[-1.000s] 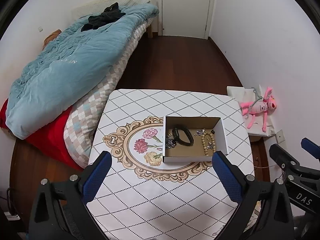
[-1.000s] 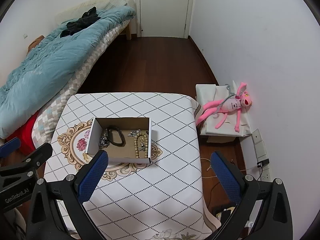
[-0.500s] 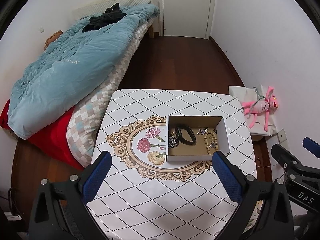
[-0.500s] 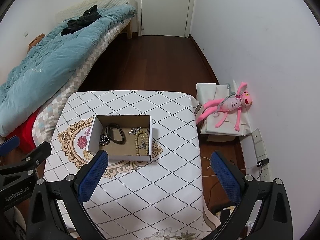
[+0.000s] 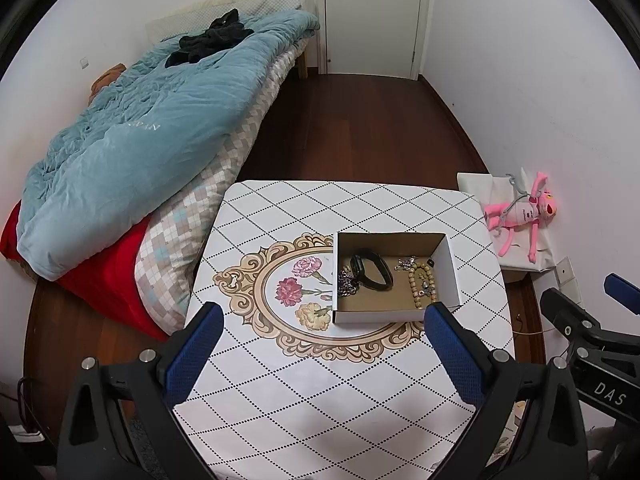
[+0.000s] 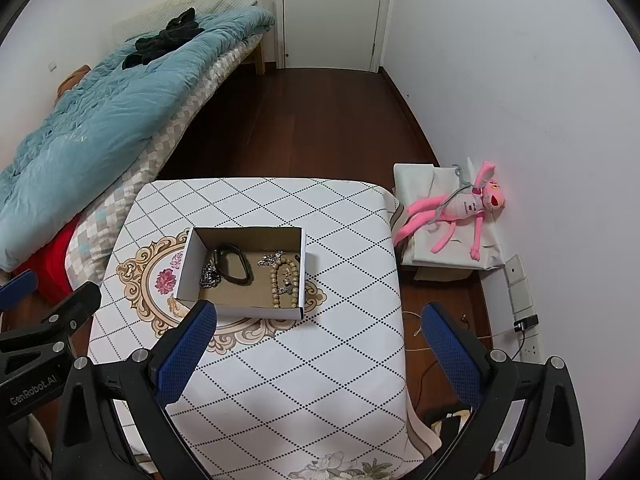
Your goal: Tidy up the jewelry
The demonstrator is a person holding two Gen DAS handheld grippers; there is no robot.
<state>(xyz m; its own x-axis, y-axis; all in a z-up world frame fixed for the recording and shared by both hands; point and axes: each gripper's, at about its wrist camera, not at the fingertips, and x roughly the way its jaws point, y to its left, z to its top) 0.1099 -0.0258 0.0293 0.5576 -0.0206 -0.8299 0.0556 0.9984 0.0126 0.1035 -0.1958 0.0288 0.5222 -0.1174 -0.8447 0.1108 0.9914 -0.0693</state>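
A small open cardboard box (image 5: 394, 317) (image 6: 240, 310) sits on a table with a diamond-pattern cloth (image 5: 320, 392) (image 6: 320, 380). Inside lie a black band (image 5: 372, 274) (image 6: 234, 266), a silver chain (image 5: 347, 283) (image 6: 209, 276), a beige bead bracelet (image 5: 422, 288) (image 6: 282, 282) and a small silver charm (image 5: 406, 263) (image 6: 270, 258). My left gripper (image 5: 322, 354) hangs open above the near side of the table, nothing between its blue pads. My right gripper (image 6: 320, 354) is open too, above the table's near right part, and empty.
A bed with a blue duvet (image 5: 140, 140) (image 6: 100, 128) and a red cover (image 5: 108, 276) stands left of the table. A pink plush toy (image 5: 520, 212) (image 6: 460, 208) lies on a low white stand at the right wall. Dark wood floor (image 6: 304, 120) runs to a shut door (image 5: 372, 16).
Both views have drifted slightly: the table and box sit a little further right in the left wrist view and a little lower in the right. Both grippers stay open and empty.
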